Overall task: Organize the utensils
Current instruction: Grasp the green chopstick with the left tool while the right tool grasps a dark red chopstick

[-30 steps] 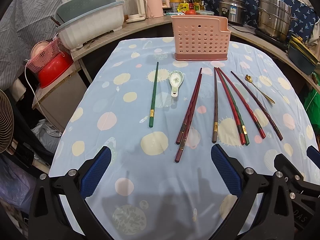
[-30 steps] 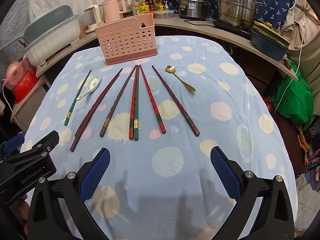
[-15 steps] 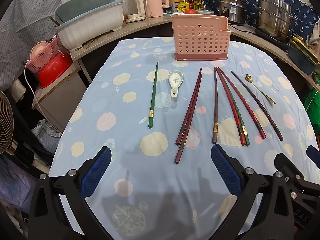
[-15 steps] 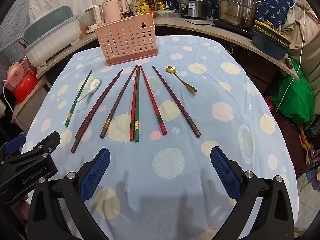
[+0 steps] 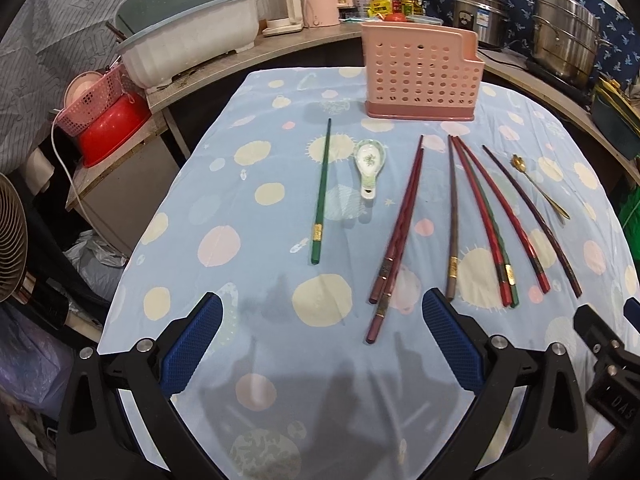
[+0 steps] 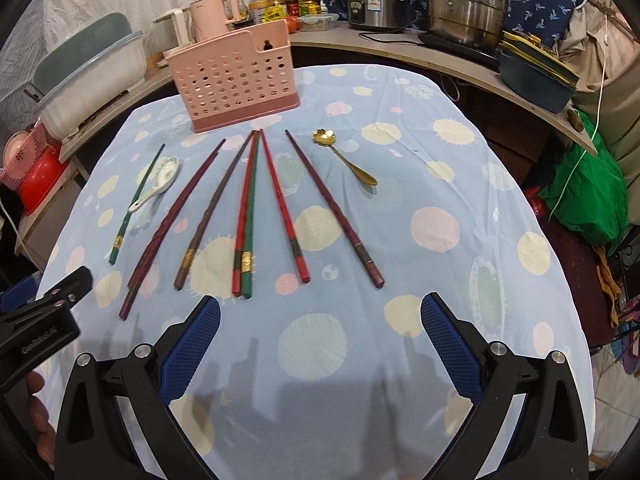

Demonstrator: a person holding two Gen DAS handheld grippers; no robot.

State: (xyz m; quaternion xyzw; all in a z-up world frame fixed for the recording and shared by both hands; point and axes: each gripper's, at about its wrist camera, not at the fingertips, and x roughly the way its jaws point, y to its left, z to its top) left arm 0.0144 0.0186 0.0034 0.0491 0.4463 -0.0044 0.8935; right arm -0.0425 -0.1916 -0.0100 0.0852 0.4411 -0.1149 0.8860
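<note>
A pink perforated utensil holder (image 5: 420,76) (image 6: 236,84) stands at the far end of the table. In front of it lie a lone green chopstick (image 5: 321,192) (image 6: 134,206), a white ceramic spoon (image 5: 369,168) (image 6: 158,184), several red, brown and green chopsticks (image 5: 480,220) (image 6: 248,216), and a gold spoon (image 5: 538,184) (image 6: 346,158). My left gripper (image 5: 320,340) is open and empty, near the table's front edge. My right gripper (image 6: 320,340) is open and empty beside it on the right.
The table wears a light blue cloth with pastel dots (image 5: 260,200). A counter behind holds a white dish tub (image 5: 188,48), kettles (image 5: 320,0) and steel pots (image 6: 468,0). A red basin (image 5: 108,128) sits at left, a green bag (image 6: 588,196) at right.
Both grippers have moved slightly forward toward the utensils. Nothing on the table has moved.
</note>
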